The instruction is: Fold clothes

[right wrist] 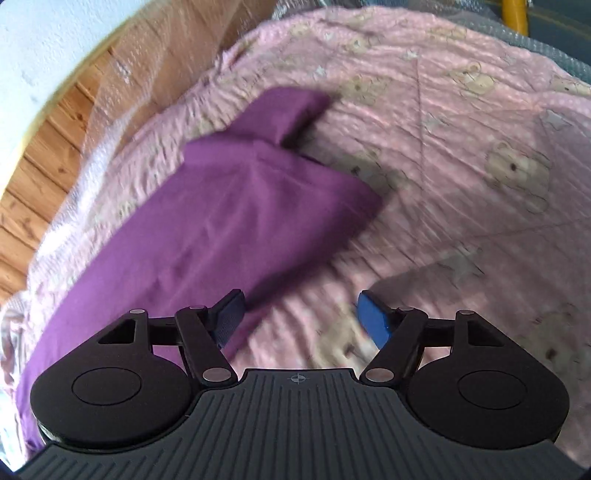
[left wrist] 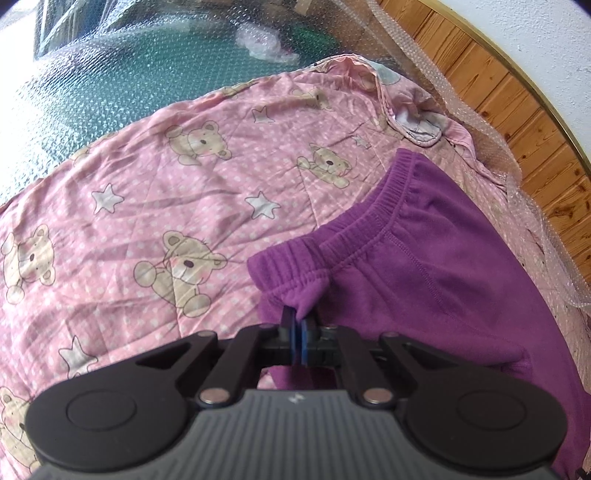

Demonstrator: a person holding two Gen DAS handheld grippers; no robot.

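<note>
Purple fleece trousers (left wrist: 436, 266) with an elastic waistband lie on a pink teddy-bear quilt (left wrist: 155, 192). My left gripper (left wrist: 301, 319) is shut on a bunched fold of the waistband, which rises slightly from the quilt at the pinch. In the right wrist view the purple trousers (right wrist: 221, 221) stretch from lower left to upper middle, one leg end turned over at the top. My right gripper (right wrist: 301, 319) is open just above the quilt (right wrist: 443, 147), its left finger (right wrist: 229, 314) beside the trousers' edge, nothing between the blue pads. That view is motion-blurred.
Bubble wrap (left wrist: 110, 74) covers a green surface beyond the quilt's far edge. A wooden panelled wall (left wrist: 517, 122) runs along the quilt's right side, with more bubble wrap draped on it. A yellow post (right wrist: 513, 14) stands at the top right of the right wrist view.
</note>
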